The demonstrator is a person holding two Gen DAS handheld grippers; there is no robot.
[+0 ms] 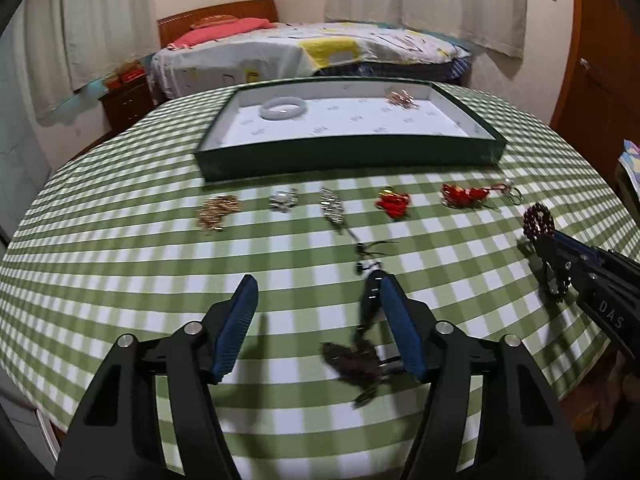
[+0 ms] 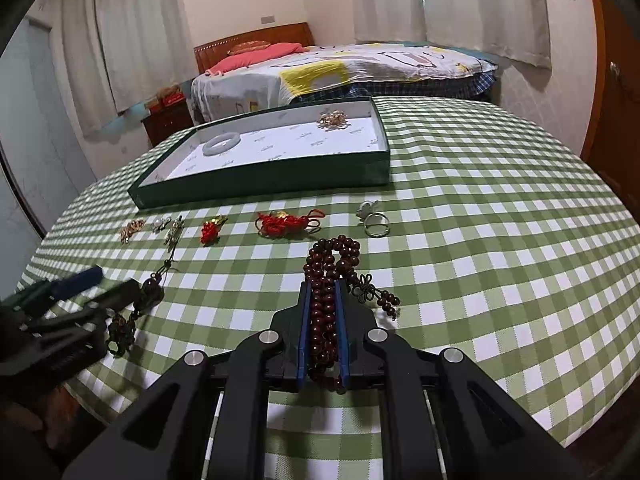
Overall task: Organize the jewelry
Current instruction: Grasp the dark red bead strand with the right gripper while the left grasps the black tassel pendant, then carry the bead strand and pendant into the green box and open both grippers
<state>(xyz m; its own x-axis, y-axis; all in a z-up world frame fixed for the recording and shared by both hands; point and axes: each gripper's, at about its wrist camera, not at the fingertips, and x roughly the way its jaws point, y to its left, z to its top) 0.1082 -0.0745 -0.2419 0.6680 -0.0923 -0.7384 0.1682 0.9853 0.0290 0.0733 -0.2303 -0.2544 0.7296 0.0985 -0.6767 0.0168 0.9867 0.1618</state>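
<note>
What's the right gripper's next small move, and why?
Probably lift and carry forward to the green tray with white lining. The right gripper is shut on the dark red wooden bead bracelet, whose tasselled end lies on the green checked tablecloth. The tray already holds a pale jade bangle, with bare lining beside it.

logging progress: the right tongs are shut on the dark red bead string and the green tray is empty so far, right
Not quite. The right tongs are shut on the dark red bead string, but the green tray is not empty: the right wrist view shows a pale bangle and a gold-coloured piece already lying in it.
</note>
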